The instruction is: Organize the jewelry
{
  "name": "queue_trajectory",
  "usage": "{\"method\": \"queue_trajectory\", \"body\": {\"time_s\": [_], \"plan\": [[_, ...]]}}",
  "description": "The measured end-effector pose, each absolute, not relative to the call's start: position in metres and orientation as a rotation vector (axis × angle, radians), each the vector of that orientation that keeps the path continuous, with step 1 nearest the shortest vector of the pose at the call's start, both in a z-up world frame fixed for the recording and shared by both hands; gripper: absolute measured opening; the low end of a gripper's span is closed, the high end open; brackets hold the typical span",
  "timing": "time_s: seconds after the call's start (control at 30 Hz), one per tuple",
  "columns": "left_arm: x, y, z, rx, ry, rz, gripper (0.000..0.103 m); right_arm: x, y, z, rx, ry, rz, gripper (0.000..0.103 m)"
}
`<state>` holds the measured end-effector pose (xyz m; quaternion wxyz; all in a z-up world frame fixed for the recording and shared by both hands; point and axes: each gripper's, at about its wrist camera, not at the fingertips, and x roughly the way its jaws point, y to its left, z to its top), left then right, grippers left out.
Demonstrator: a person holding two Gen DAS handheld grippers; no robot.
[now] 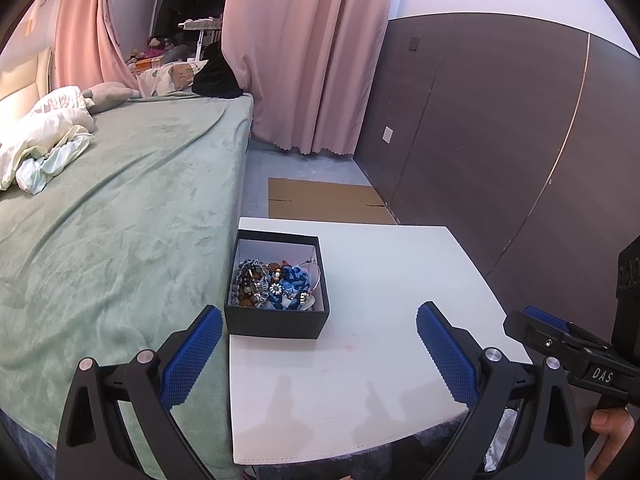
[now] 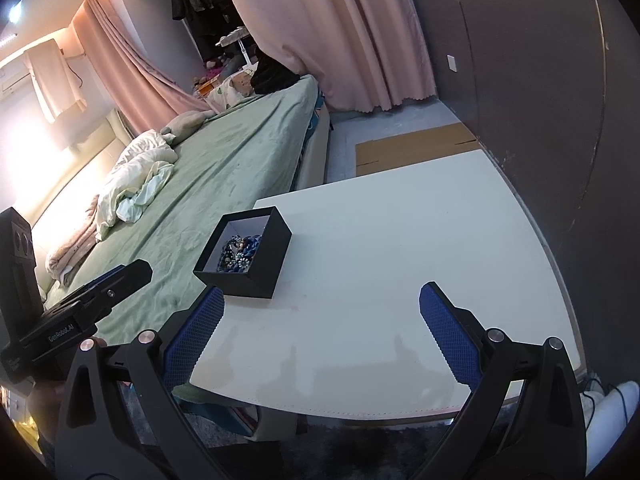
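Observation:
A black open box [image 1: 276, 322] with a white inside stands at the left edge of the white table [image 1: 380, 360]. It holds a heap of jewelry [image 1: 276, 284]: beaded bracelets, blue pieces, a thin wire hoop. My left gripper [image 1: 319, 328] is open and empty, just in front of the box. The right wrist view shows the box [image 2: 262, 264] and the jewelry [image 2: 239, 254] on the table [image 2: 400, 280]. My right gripper [image 2: 320, 312] is open and empty, above the table's near part. Each gripper shows in the other's view, the right gripper [image 1: 560, 336] and the left gripper [image 2: 100, 300].
A bed with a green blanket [image 1: 120, 220] touches the table's left side, with crumpled white bedding [image 1: 44, 140] on it. Pink curtains [image 1: 312, 60] hang behind. A dark panelled wall [image 1: 500, 140] runs along the right. Flat cardboard [image 1: 324, 200] lies on the floor beyond the table.

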<state>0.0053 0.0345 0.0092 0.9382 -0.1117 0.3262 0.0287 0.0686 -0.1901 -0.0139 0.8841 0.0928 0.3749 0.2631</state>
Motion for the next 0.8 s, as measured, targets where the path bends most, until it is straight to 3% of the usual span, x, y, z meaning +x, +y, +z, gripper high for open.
{"method": "queue_trajectory", "body": {"time_s": [0.8], "plan": [[0.0059,0.0273,0.0124,-0.209,0.653,0.070,0.094,0.0675,-0.1924,-0.0136,0.201,0.782,0.539,0.098]]}}
